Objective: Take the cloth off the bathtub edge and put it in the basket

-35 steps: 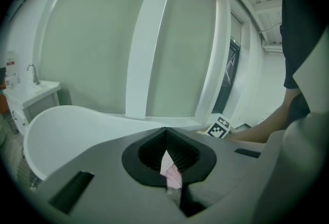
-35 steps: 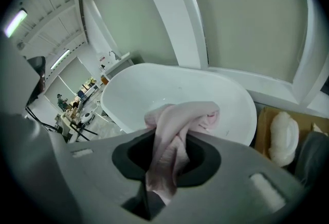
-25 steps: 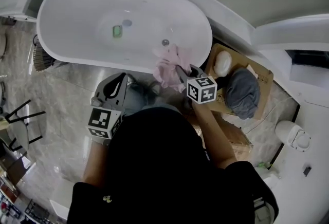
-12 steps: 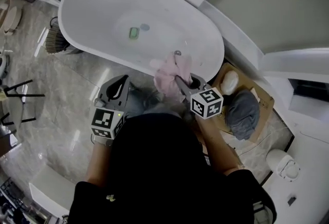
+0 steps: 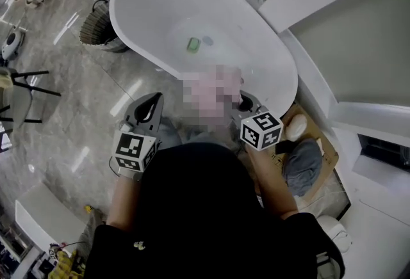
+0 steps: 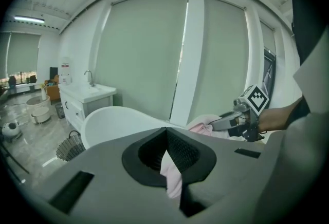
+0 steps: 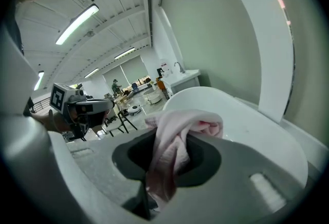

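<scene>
The pink cloth hangs from my right gripper, which is shut on it just in front of the white bathtub's near rim. In the right gripper view the cloth bunches between the pads and droops below them. My left gripper is off to the left over the floor, apart from the cloth, its tips together with nothing held. Its own view shows the left gripper pointing toward the tub, with the cloth and right gripper beyond. The wicker basket stands on the floor by the tub's far left end.
A cardboard box at the right holds a grey cloth and a white lump. Black chair legs stand at the left. A small green object lies inside the tub. A white vanity stands beyond the basket.
The cloth has come off the bathtub edge and now hangs in my right gripper, higher and further left along the tub. Both grippers have moved toward the basket end.
</scene>
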